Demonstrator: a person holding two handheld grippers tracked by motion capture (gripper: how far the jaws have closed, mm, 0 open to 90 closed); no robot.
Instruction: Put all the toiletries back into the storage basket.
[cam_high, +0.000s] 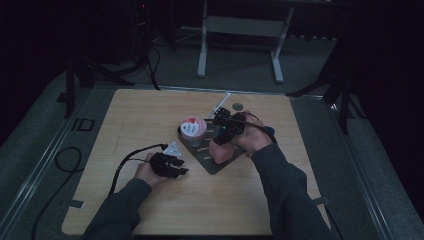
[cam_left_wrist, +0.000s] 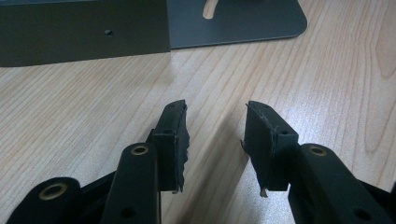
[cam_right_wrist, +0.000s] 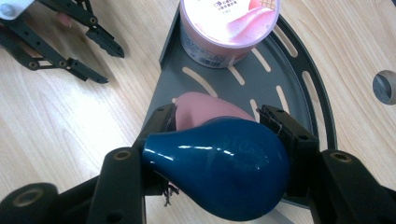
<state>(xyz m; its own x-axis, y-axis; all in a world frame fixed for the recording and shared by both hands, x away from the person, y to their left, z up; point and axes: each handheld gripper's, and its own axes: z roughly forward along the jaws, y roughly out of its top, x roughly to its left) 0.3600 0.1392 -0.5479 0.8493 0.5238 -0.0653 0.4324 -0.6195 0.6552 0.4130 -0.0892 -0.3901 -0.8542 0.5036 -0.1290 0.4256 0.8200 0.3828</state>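
**Right claw grasps blue-and-pink bulb over the grey tray; left claw released**

Nearest the person, the left gripper (cam_high: 182, 167) lies low on the wooden table (cam_high: 150, 115), in the left hand (cam_high: 146, 172). Jaws apart, bare wood between the pads (cam_left_wrist: 175, 140); nothing grasped. Just past its tips, the near edge of the grey tray (cam_left_wrist: 243, 23).

Farther out, the right gripper (cam_right_wrist: 219, 130), in the right hand (cam_high: 255, 137), is clenched on a bulb-shaped thing (cam_right_wrist: 224, 172): glossy blue body between the pads, pink end (cam_right_wrist: 201, 109) pointing away over the slotted tray floor. From the high view the pink end sits at the tray's near-right part; touching or just above, cannot tell.

Beyond it, a pink lidded tub (cam_right_wrist: 229, 28) stands upright in the tray's far corner. Farthest, a small grey round piece (cam_high: 237, 106) lies on the table near the far edge.
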